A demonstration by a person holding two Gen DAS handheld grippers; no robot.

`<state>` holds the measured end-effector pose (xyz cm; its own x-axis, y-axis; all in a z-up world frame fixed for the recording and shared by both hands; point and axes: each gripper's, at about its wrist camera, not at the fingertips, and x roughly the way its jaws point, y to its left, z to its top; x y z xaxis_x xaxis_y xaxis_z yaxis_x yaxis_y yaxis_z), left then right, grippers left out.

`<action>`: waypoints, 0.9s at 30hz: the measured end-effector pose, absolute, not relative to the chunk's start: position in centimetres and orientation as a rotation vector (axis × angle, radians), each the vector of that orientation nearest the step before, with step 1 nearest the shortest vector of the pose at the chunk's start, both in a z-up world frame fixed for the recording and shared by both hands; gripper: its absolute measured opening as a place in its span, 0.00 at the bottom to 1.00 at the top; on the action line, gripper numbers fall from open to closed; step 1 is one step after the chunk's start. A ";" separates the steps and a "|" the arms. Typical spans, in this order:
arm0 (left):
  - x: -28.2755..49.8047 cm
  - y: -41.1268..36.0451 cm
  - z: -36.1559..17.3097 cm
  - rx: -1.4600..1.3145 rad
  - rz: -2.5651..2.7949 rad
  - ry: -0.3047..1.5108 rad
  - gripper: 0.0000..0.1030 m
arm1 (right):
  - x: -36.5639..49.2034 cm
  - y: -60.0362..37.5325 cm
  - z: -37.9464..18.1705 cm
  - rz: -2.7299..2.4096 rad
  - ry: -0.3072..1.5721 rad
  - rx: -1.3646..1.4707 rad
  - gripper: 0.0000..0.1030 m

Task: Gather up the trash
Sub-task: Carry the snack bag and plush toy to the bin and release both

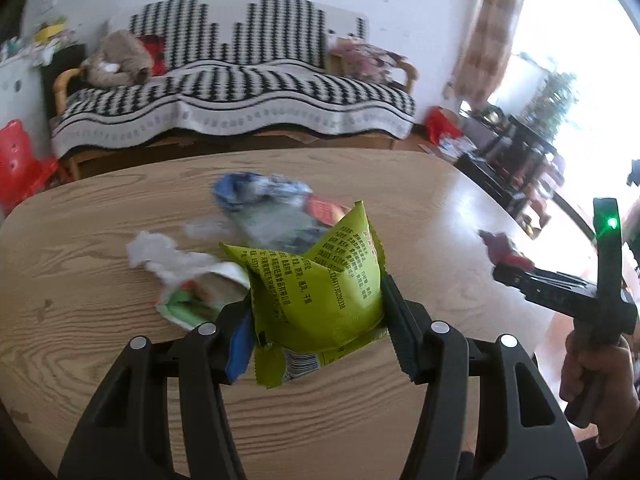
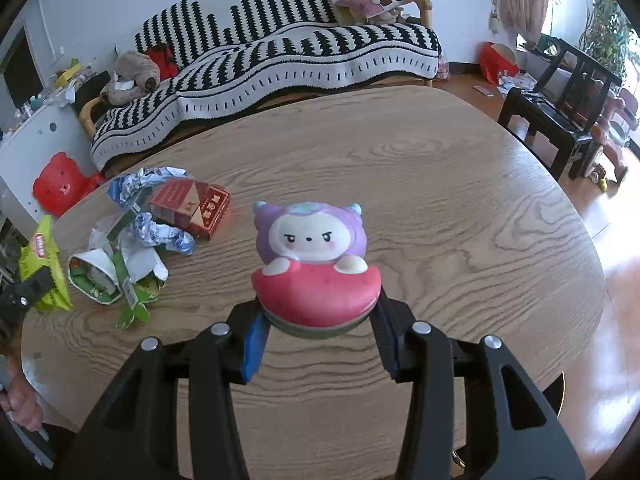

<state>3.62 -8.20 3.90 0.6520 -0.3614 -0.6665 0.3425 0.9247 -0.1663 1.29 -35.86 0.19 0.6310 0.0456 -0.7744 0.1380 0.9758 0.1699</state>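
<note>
Our left gripper (image 1: 316,316) clamps a green snack wrapper (image 1: 320,280) above the tabletop (image 1: 100,340); the crinkly foil could slip free if we swing it fast. More wrappers (image 2: 120,272) and a red carton (image 2: 190,208) lie heaped beyond. Our right gripper (image 2: 318,328) squeezes a squishy watermelon toy (image 2: 314,268), hardly trash, which we risk binning by mistake.

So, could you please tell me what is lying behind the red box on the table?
Crumpled blue-and-white wrappers lie behind and beside the red box, touching it. The box covers part of them, so whatever lies directly under it cannot be seen.
</note>
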 end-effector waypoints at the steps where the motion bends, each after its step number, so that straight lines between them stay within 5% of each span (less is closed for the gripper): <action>1: 3.5 -9.1 3.8 -0.017 -0.414 0.765 0.54 | 1.0 -36.1 0.2 -0.053 0.890 0.229 0.44; 27: -7.2 -40.0 -3.1 0.184 -1.012 0.885 0.55 | -17.6 -58.9 -2.5 -0.416 0.871 0.540 0.45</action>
<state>-7.24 -40.00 -3.06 0.2264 -0.6588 -0.7174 0.7985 0.5473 -0.2506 -17.62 -58.91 -2.50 0.5794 -0.1242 -0.8055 0.5484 0.7905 0.2726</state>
